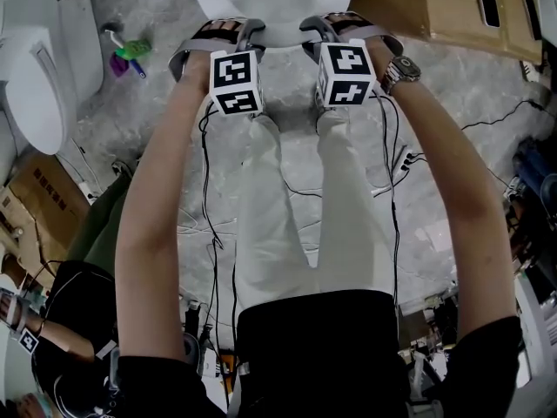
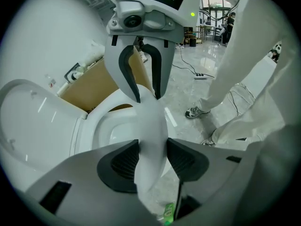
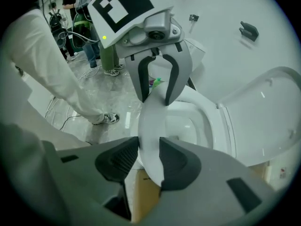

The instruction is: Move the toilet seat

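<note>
Gripping step in hand: left gripper (image 2: 151, 158) and right gripper (image 3: 149, 155) each clamp dark ribbed pads on the near rim of the white plastic toilet seat (image 2: 151, 124), side by side above the white ceramic bowl (image 2: 106, 132). White hinged lid (image 3: 263, 108) stands raised at the far side. Seat front appears tilted just off the bowl. Next move likely calls for swinging the seat up toward the lid, both hands rising evenly with a firm grip.
</note>
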`<move>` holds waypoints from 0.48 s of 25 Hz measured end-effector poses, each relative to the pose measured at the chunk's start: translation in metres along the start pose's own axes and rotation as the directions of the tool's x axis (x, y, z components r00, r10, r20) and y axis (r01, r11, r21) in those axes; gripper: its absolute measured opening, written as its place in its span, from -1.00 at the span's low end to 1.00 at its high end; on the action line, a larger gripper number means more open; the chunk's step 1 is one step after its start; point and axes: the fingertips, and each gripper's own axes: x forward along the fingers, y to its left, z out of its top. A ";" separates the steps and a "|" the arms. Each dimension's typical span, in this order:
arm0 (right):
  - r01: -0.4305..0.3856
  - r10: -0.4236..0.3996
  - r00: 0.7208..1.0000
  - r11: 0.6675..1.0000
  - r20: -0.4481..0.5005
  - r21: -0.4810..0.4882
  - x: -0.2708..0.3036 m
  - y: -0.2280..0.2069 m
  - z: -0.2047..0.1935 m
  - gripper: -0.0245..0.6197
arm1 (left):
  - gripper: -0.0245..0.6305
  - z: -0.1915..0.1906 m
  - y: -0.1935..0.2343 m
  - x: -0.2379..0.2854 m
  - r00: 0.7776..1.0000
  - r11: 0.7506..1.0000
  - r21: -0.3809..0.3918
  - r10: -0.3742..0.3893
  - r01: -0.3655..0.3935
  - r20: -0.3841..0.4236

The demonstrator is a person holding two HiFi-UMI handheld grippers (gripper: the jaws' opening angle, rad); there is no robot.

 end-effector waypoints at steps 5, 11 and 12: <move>0.073 -0.073 0.997 0.997 -0.005 -0.034 -0.008 -0.002 0.000 -0.47 | -0.34 0.004 0.003 -0.009 1.000 1.000 0.004 0.013 -0.013 -0.007; 0.159 -0.160 0.987 0.986 -0.007 -0.056 -0.017 -0.003 0.003 -0.47 | -0.38 0.009 0.006 -0.021 0.999 0.999 -0.002 0.032 -0.032 -0.007; 0.169 -0.170 0.985 0.984 -0.009 -0.061 -0.018 -0.004 0.003 -0.47 | -0.38 0.008 0.007 -0.023 0.999 0.999 -0.003 0.032 -0.032 -0.005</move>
